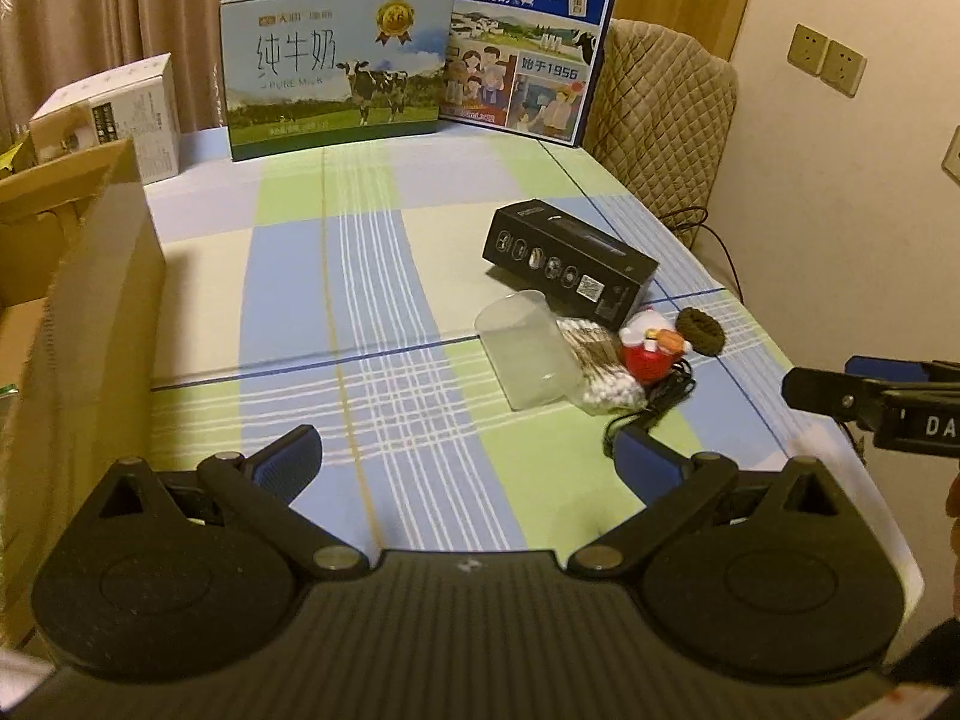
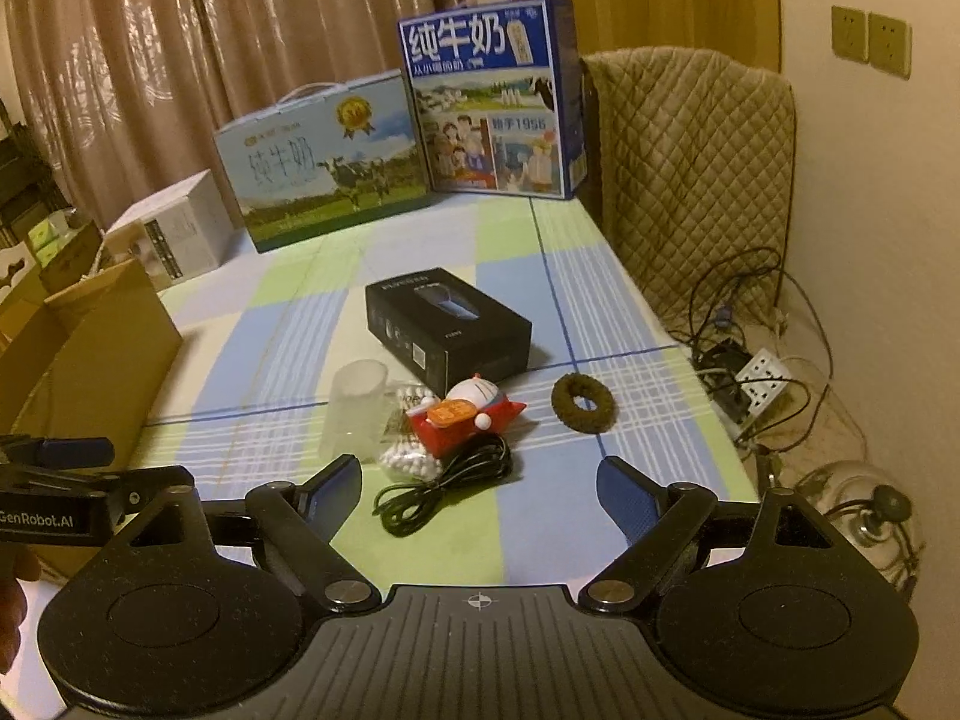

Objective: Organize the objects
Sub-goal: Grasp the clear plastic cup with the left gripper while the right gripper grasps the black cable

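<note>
The right hand-held gripper (image 2: 480, 495) hung with its jaws spread wide and nothing between them, and the coiled black cable (image 2: 447, 489) lay on the tabletop (image 2: 288, 324) just ahead, between the two blue pads. The rest of the clutter sat directly beyond it: a bag of cotton swabs (image 2: 408, 456), a red toy (image 2: 465, 414), a clear plastic cup (image 2: 354, 408) lying on its side, a black box (image 2: 447, 324) and a brown hair tie (image 2: 582, 405) off to the right. The box's long axis ran away from the right hand-held gripper, slanting to the right.

The left hand-held gripper (image 1: 468, 465) was also wide and empty, over bare cloth, with the pile ahead and to its right, so the right hand seemed nearer to it. An open cardboard box (image 1: 102, 276), the likely destination, stood close on the left.

Only the right view showed the hair tie's ring shape and the full coil; the left view showed the black box's printed long side.
</note>
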Demonstrator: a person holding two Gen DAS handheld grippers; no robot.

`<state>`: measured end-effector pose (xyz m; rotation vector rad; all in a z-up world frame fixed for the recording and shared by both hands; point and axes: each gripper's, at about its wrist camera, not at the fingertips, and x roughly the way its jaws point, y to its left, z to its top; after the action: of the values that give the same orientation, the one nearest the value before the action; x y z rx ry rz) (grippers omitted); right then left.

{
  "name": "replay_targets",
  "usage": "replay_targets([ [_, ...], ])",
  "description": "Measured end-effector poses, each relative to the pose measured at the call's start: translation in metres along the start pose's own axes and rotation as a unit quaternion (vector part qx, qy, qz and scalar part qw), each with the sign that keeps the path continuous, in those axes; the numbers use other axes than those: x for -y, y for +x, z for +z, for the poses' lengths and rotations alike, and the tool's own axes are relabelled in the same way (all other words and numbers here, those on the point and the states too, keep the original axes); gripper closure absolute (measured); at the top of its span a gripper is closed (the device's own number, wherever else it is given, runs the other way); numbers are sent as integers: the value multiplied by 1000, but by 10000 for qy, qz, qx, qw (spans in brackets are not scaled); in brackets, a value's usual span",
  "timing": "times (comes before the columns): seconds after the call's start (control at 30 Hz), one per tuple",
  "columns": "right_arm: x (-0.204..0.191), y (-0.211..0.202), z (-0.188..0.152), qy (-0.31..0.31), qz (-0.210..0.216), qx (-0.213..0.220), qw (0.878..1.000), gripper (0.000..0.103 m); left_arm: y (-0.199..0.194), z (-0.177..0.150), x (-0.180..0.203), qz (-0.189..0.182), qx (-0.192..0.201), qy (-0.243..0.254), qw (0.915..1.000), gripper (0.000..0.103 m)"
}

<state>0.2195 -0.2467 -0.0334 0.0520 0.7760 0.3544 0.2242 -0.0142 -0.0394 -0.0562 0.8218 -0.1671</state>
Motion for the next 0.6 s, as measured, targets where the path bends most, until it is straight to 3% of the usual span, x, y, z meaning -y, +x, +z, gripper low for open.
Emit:
replay_targets([
  [0.23,2,59,-9,274,373,-391,9982,44,42,-2,-5,44,-112,96,9999,2],
  [0.37,10,86,-16,819,569,-614,9931,47,54,-5,-10,-8,-216,7,9998,2],
  [0.57,2,105,-9,707,268,-675,9949,50,61,-1,-19,-81,-335,-209,9992,2],
  [0.6,0,108,-8,657,205,-663,9954,55,61,0,-21,-96,-330,-261,9991,2],
])
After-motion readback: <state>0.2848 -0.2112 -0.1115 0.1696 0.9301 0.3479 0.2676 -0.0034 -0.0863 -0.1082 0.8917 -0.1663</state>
